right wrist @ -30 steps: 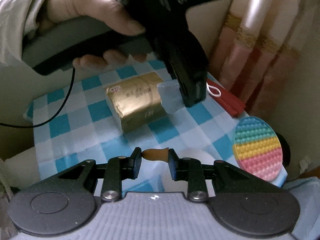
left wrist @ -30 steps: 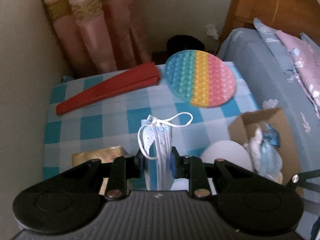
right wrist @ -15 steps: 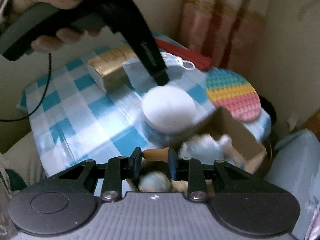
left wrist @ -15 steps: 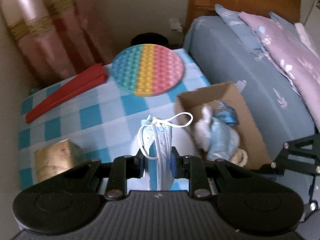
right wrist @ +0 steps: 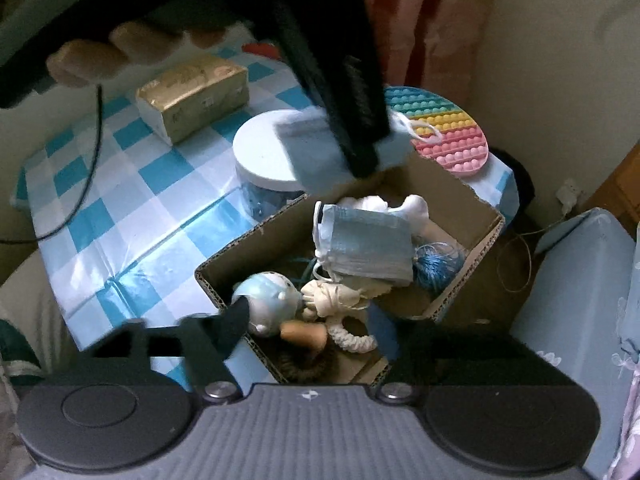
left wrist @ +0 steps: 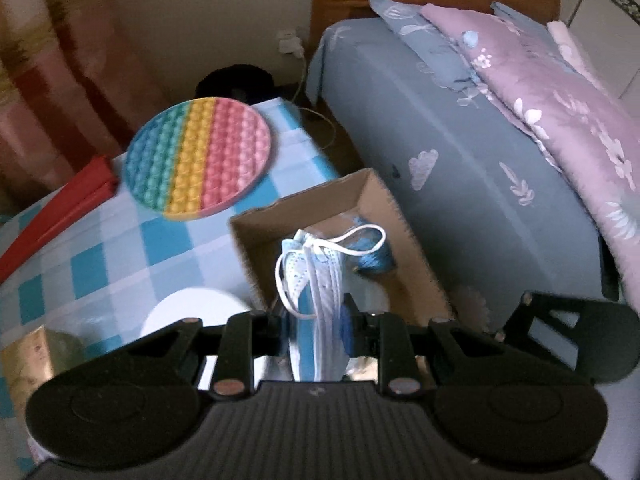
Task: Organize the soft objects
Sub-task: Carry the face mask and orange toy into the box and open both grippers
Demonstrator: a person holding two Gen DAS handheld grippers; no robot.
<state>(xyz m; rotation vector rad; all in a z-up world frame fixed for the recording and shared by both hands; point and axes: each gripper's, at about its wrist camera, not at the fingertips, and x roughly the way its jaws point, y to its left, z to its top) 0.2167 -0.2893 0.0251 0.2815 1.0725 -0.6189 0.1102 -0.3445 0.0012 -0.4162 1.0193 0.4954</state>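
The left gripper (left wrist: 314,322) is clamped on a folded blue face mask (left wrist: 316,280), which stands on edge between the two fingers with its white ear loops (left wrist: 352,240) sticking out ahead of the tips. In the left wrist view the mask hangs above the open cardboard box (left wrist: 376,196), over the box's near left corner. In the right wrist view that same mask (right wrist: 320,144) shows as a pale blurred sheet pinched under the dark left gripper (right wrist: 360,160), above the box's far rim and in front of the round white-lidded tin (right wrist: 260,152). The right gripper (right wrist: 308,330) is spread wide, its fingers well apart and holding nothing, poised over the near end of the cardboard box (right wrist: 256,240). Between and just below those fingers a small tan piece (right wrist: 302,332) lies in the box, touching neither finger as far as the blur allows. The box also holds a second folded mask (right wrist: 364,246), a blue tassel (right wrist: 432,266), a round pale-blue toy (right wrist: 268,296), cream fabric bundles (right wrist: 340,296) and a ribbed scrunchie (right wrist: 356,338). On the blue checked tablecloth (right wrist: 132,224) sit a gold-wrapped pack (right wrist: 192,96) and a rainbow pop mat (right wrist: 448,136); a red wedge (left wrist: 56,216) lies beside the mat.
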